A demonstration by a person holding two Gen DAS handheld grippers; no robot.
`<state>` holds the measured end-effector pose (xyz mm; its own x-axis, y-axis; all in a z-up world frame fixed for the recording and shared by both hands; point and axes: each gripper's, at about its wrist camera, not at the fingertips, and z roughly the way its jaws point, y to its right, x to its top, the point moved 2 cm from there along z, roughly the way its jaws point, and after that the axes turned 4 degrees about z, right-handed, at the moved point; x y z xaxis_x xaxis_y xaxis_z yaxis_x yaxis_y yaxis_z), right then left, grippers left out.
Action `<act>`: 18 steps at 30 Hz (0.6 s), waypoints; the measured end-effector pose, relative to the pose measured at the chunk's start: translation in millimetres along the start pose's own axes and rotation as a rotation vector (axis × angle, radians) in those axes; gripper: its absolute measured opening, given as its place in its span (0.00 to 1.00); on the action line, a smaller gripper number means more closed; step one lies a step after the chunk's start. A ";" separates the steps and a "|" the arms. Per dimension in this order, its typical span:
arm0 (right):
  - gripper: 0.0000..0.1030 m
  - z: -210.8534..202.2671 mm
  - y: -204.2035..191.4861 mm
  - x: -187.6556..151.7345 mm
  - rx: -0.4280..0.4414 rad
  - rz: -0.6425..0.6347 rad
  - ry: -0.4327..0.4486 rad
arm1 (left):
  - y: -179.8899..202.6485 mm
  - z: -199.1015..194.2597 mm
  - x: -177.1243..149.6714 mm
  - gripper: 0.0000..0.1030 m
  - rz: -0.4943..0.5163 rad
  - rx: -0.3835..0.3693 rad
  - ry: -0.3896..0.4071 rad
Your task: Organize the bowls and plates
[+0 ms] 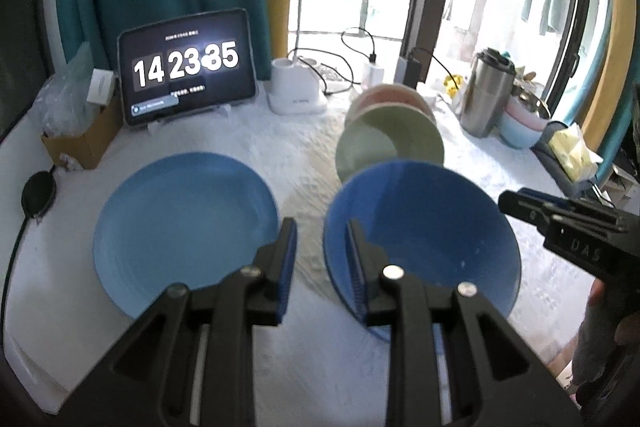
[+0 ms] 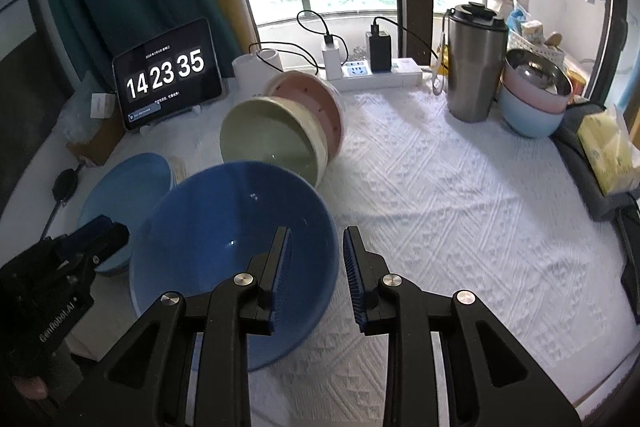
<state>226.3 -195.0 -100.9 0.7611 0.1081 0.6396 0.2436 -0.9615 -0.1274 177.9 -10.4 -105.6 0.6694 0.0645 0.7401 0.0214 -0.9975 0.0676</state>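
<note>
A dark blue bowl [image 1: 432, 227] [image 2: 224, 243] sits tilted at the front of the white cloth. Behind it a green bowl [image 1: 390, 143] [image 2: 272, 143] and a pink bowl [image 1: 394, 97] [image 2: 316, 99] lean on their sides in a row. A light blue plate [image 1: 184, 227] [image 2: 124, 195] lies flat to the left. My left gripper [image 1: 320, 259] is open and straddles the blue bowl's left rim. My right gripper [image 2: 316, 267] is open and straddles the bowl's right rim. Each gripper shows in the other's view, the right one [image 1: 516, 203] and the left one [image 2: 108, 231].
A tablet clock [image 1: 186, 67] [image 2: 166, 73], a lamp base [image 1: 296, 87] and a power strip [image 2: 376, 71] stand at the back. A steel tumbler [image 2: 474, 63], stacked bowls [image 2: 532, 95] and a tissue pack [image 2: 608, 151] are at the right. A cardboard box [image 1: 80, 139] is left.
</note>
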 end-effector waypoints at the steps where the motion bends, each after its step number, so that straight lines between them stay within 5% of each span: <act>1: 0.27 1.0 -0.5 1.9 0.001 -0.002 0.001 | -1.7 1.3 2.6 0.26 0.000 0.002 0.002; 18: 0.29 33.8 -4.7 48.0 0.012 -0.033 0.005 | -17.6 41.9 55.4 0.26 0.046 -0.030 0.006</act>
<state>282.0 -176.7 -95.2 0.7494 0.1382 0.6476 0.2759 -0.9542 -0.1156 245.7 9.6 -93.8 0.6646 0.0189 0.7470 -0.0313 -0.9981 0.0530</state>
